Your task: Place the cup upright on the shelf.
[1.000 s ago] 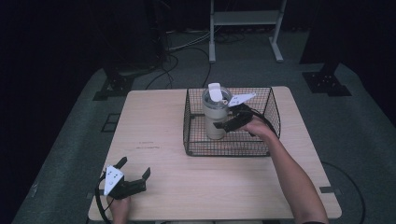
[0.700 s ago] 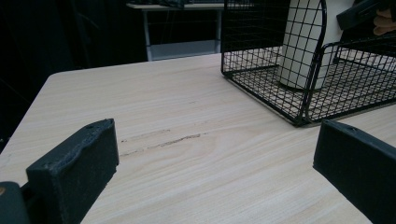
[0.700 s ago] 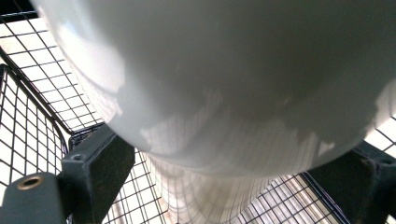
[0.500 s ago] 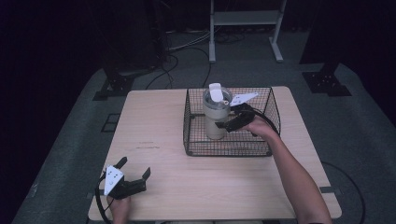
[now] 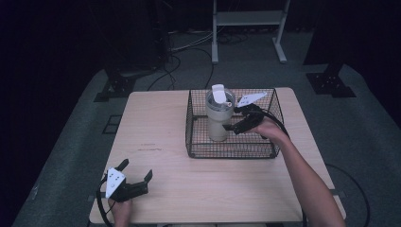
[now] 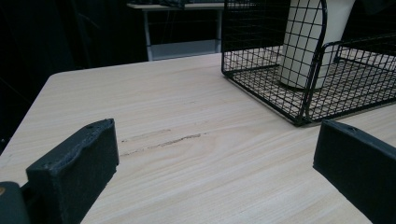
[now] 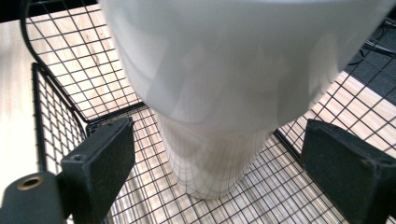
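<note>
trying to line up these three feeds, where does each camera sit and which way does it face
High view: above the person's side, looking forward and down on the table; both forearms, left gripper and right gripper show.
Left gripper view: low over the table, looking between its open jaws at the basket.
Right gripper view: inside the basket, close on the tumbler, jaws open either side of it.
Shared: the basket and the tumbler stand in all three.

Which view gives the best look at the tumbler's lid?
The high view: it looks down on the tumbler standing upright in the wire basket, with the lid and its raised flap plain. The right gripper view has the body close between the open right claw, lid cut off. The left gripper view catches the lower body through the mesh.
</note>
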{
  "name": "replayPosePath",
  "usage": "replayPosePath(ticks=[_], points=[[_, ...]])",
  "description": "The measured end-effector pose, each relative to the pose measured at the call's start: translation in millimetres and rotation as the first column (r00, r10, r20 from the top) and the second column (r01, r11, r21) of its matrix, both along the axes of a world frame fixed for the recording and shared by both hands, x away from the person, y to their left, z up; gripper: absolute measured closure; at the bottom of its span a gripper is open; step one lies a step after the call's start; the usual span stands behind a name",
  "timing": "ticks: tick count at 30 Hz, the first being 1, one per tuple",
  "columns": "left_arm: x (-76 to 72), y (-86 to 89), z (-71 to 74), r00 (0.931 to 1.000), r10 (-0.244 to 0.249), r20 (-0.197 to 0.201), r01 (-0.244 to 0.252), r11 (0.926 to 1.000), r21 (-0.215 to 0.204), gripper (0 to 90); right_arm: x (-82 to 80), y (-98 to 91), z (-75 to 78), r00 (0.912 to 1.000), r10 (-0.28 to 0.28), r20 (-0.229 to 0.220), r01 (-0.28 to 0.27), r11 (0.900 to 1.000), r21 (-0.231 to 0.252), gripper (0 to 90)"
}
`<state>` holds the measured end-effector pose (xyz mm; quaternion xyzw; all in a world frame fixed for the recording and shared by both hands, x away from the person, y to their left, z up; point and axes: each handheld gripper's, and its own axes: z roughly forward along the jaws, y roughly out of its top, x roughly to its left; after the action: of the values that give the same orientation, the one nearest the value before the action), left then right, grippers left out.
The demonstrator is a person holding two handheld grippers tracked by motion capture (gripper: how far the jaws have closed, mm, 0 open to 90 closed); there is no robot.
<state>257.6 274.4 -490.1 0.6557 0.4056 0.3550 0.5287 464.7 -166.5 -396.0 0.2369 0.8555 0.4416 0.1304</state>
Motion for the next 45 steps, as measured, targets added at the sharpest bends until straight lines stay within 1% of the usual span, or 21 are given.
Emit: replayPosePath(ticks=[2,6,9,14,20,25,29,38,45], points=[[0.0,-0.1,-0.1,1.0,0.0,0.001,0.0,1.0,0.001,0.0,-2.7,-1.1,2.9,1.0,-0.003,-0.003,0.003,1.0,-0.002,9.5],[-0.3,-0.1,-0.1,1.0,0.002,0.002,-0.002,1.0,0.0,0.0,-7.5,-4.6,8.4,0.9999,-0.008,0.01,0.008,0.9997,-0.023,9.5],[-0.2,0.1,0.0,1.0,0.0,0.002,0.0,1.0,-0.001,0.0,-10.6,-9.4,12.8,0.9999,-0.011,0.003,0.011,0.9999,-0.013,9.5],[-0.3,-0.1,0.0,1.0,0.0,0.002,0.0,1.0,0.0,0.0,-17.2,-14.9,18.3,0.9999,-0.013,0.005,0.013,0.9999,-0.005,9.5],[-0.1,-0.2,0.0,1.0,0.0,0.001,0.0,1.0,0.002,0.0,-25.0,-20.0,23.7,0.9998,-0.01,0.016,0.01,0.9999,-0.01,9.5],[-0.1,-0.2,0.0,1.0,0.0,0.0,0.0,1.0,0.004,0.0,-31.3,-23.9,26.8,0.9998,-0.015,0.016,0.015,0.9997,-0.018,9.5],[-0.2,0.0,0.0,1.0,0.003,0.001,-0.003,1.0,-0.001,0.0,-36.7,-26.3,31.0,0.9993,-0.012,0.035,0.013,0.9996,-0.027,9.5],[-0.2,-0.4,-0.1,1.0,0.003,0.001,-0.003,1.0,0.002,0.0,-51.1,-34.4,41.2,0.9987,-0.004,0.05,0.006,0.9996,-0.027,9.5],[0.0,-0.8,-0.1,1.0,0.003,0.0,-0.003,1.0,0.005,0.0,-61.9,-42.3,43.0,0.9983,-0.001,0.059,0.001,1.0,0.0,9.5]])
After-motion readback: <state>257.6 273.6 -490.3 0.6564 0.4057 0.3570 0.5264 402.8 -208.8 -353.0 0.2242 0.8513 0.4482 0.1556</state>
